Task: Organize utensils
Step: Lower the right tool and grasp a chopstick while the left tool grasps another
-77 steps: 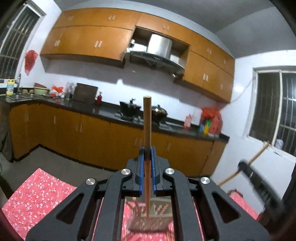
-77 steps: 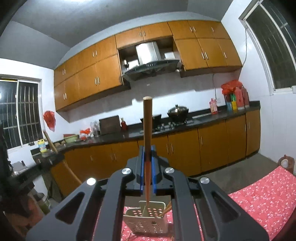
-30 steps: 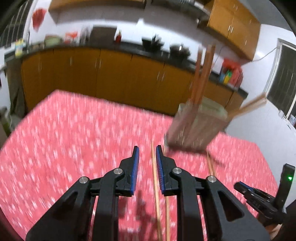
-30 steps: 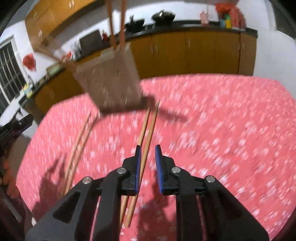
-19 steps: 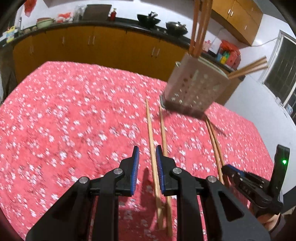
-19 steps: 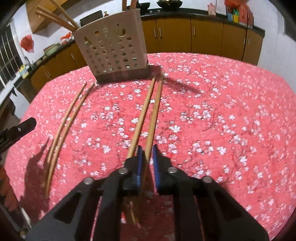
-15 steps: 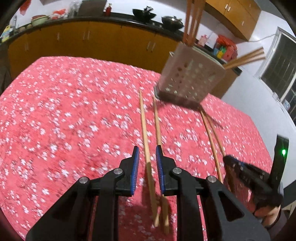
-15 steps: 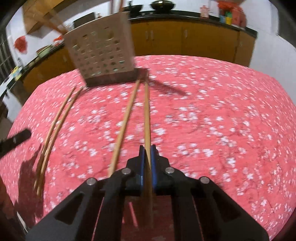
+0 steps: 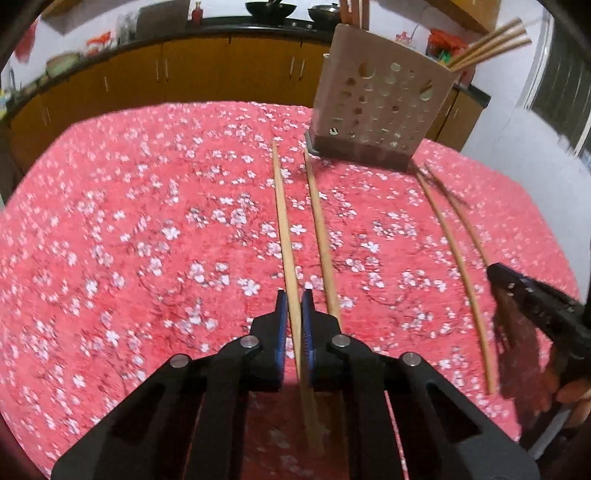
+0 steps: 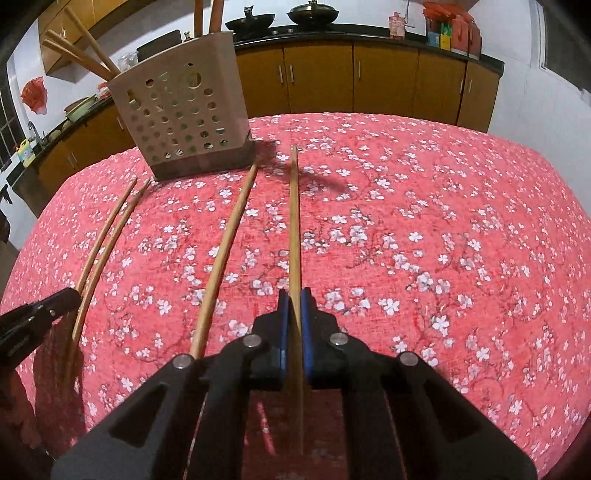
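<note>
A perforated beige utensil holder (image 9: 380, 107) (image 10: 181, 110) stands at the far side of the red floral tablecloth with several wooden chopsticks in it. Loose chopsticks lie on the cloth in front of it. My left gripper (image 9: 291, 306) is shut on a chopstick (image 9: 284, 225) lying on the cloth; a second one (image 9: 319, 229) lies just right of it. My right gripper (image 10: 291, 306) is shut on a chopstick (image 10: 294, 218); another (image 10: 225, 251) lies to its left. Each gripper shows at the edge of the other's view (image 9: 535, 306) (image 10: 33, 321).
A pair of thinner chopsticks (image 9: 454, 251) (image 10: 103, 240) lies on the cloth beside the held ones. Behind the table (image 10: 443, 221) run kitchen cabinets (image 10: 369, 77) and a dark counter with pots (image 10: 310, 14).
Both grippers have come down from the holder to the cloth. Each jaw has closed around a lying chopstick; half a second ago the left jaws were still apart.
</note>
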`<state>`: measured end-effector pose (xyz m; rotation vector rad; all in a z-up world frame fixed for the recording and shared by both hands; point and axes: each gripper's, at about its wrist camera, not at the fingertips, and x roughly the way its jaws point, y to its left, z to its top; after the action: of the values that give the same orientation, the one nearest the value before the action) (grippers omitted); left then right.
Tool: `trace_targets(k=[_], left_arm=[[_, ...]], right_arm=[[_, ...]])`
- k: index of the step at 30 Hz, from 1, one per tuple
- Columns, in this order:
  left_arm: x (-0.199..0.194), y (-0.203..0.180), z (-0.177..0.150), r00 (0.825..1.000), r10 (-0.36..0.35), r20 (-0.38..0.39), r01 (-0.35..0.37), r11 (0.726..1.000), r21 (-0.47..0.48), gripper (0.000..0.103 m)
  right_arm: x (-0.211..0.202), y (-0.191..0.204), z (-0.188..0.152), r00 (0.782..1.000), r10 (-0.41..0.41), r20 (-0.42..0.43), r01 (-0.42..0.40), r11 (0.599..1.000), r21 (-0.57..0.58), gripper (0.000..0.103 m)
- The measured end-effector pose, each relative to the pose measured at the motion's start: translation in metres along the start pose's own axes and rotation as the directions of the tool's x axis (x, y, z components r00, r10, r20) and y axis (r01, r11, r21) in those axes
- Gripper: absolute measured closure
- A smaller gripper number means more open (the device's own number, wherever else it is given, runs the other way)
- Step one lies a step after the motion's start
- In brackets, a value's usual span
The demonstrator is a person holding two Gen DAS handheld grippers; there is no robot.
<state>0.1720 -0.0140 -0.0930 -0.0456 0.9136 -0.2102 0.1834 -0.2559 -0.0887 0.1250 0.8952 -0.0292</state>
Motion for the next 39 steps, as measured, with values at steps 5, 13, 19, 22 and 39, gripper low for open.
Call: trace_targets(k=[5,13,19,22,39], left_arm=[[0.002,0.006,0.004,0.999,0.048,0.013,-0.049,0.999,0.011,0.095],[0.003,0.045,0.016,0.997,0.070,0.015,-0.068,0.994,-0.085,0.095],[0.002,0.047,0.014,0.997,0.064,0.038,-0.060,0.994,-0.095,0.095],[0.000,0.048,0.013,0.997,0.059,0.045,-0.054,0.993,-0.101,0.095],[-0.007,0.058,0.007,0.998,0.011,0.057,-0.001,0.985,-0.174,0.095]], right_arm=[[-0.002,0.002,-0.003,1.000,0.010,-0.003,-0.010,1.000,-0.003,0.093],[0.003,-0.003,0.005,1.000,-0.018,0.019,0.019,1.000,-0.019,0.095],[0.011,-0.016,0.015,1.000,0.016,0.025,-0.016,0.999,0.034,0.095],[0.011,-0.018,0.015,0.999,0.032,0.025,-0.033,0.998,0.045,0.094],[0.011,-0.015,0.015,1.000,0.017,0.023,-0.018,0.999,0.038,0.094]])
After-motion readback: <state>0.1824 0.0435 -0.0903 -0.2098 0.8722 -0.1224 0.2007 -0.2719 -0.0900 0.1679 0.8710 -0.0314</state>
